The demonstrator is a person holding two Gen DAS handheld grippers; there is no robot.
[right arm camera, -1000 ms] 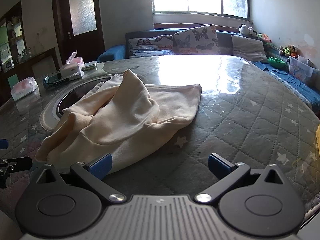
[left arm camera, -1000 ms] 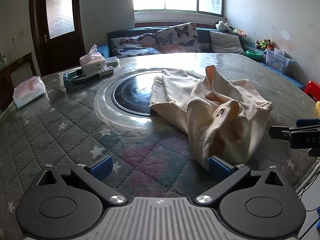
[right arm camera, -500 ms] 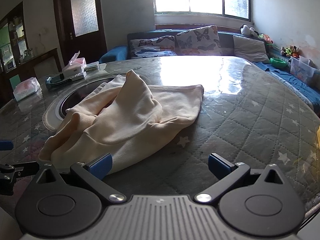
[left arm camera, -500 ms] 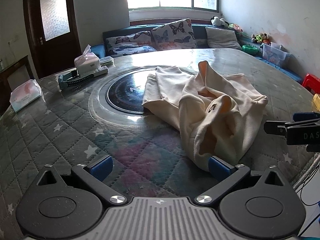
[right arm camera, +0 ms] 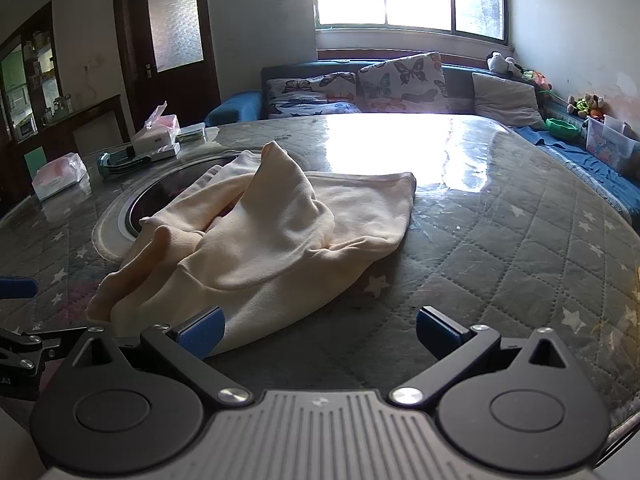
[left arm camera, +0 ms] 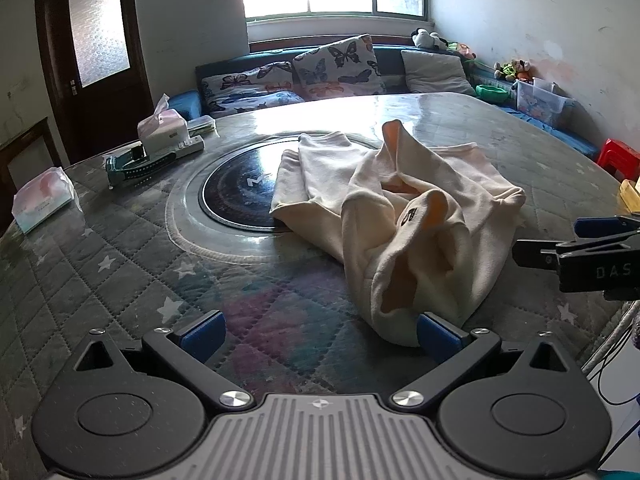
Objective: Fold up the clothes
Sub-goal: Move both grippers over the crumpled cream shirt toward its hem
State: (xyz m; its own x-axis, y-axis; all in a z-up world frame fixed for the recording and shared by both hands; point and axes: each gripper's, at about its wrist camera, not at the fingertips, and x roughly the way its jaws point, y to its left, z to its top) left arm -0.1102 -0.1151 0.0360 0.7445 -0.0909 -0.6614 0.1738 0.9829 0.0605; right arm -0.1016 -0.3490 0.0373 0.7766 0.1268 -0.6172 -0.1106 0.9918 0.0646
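A cream garment (left arm camera: 404, 216) lies crumpled on the round table (left arm camera: 120, 272), partly over a dark glass disc (left arm camera: 240, 196). It also shows in the right wrist view (right arm camera: 272, 248). My left gripper (left arm camera: 320, 330) is open and empty, just in front of the garment's near edge; its right fingertip (left arm camera: 434, 334) is close to the cloth. My right gripper (right arm camera: 318, 330) is open and empty, with its left fingertip (right arm camera: 200, 330) against the garment's near hem. The right gripper also shows at the right edge of the left wrist view (left arm camera: 588, 256).
A tissue box (left arm camera: 162, 130), a teal tool (left arm camera: 136, 166) and a tissue pack (left arm camera: 42, 198) sit at the table's left. A sofa with cushions (left arm camera: 332, 68) stands behind. A red stool (left arm camera: 618, 158) is at the right. The table edge (left arm camera: 616, 316) drops off near right.
Both grippers have pulled back a little and risen; the garment looks slightly farther away. The garment has not moved. Both grippers stay open.
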